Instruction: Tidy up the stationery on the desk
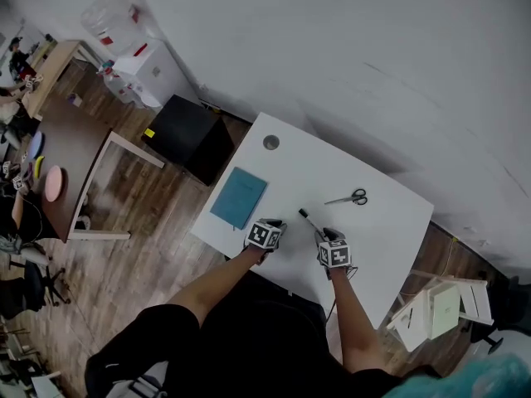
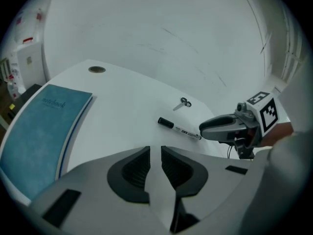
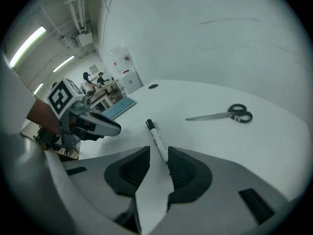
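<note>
While the left tool (image 2: 155, 153) and the right tool (image 3: 159, 153) hang over the white worktop (image 1: 382, 230), the marker (image 3: 155, 137) lies at the right one's tips.
Right tool: jaws apart, the marker's near end just inside the gap, not clamped. Left tool: jaws nearly together, nothing in the narrow gap. A blue notebook (image 1: 239, 196) lies at the worktop's left edge; the scissors (image 1: 349, 197) lie farther back, apart from the marker.
</note>
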Motion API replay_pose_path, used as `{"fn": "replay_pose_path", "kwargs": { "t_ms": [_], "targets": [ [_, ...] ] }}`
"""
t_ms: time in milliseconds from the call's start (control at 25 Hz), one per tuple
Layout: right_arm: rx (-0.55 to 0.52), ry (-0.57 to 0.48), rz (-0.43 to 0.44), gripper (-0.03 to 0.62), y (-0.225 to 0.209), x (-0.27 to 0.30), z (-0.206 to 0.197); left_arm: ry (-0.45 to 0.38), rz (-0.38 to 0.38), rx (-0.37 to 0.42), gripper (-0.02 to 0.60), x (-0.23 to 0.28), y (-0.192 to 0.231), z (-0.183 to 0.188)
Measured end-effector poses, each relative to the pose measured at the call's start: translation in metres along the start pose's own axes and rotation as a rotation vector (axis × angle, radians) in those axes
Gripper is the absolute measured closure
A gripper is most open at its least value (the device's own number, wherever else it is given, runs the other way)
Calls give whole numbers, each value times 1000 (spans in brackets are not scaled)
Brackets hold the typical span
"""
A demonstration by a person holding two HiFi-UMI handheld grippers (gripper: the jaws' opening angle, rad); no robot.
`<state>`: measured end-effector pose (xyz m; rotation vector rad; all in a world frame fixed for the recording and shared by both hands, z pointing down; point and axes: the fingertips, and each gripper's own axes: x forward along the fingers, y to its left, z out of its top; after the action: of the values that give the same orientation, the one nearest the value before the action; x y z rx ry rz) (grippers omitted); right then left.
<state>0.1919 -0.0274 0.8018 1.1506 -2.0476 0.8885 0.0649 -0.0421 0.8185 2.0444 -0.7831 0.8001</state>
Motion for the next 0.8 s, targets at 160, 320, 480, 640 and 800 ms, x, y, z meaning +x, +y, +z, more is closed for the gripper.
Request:
{"fn": "replay_pose_path", "kwargs": {
  "t_ms": [160,320,480,640,800],
  "targets": [
    [-202,79,-8,488,5,16,4,-14,-8,15,520,-10,-10,-6],
    [-242,101,-9,488,8,26,8,-24,13,48,520,-12,-9,-18],
    [-233,130,7,488,7,37,7,-40,14,7,520,-17,-2,-24],
    [-242,162,4,488,9,44,0,-34,6,-19,520,-23,10,-35],
    [-164,175,1,513,19,41,2,-14,-9,6,520,-46,25,-38]
  ]
}}
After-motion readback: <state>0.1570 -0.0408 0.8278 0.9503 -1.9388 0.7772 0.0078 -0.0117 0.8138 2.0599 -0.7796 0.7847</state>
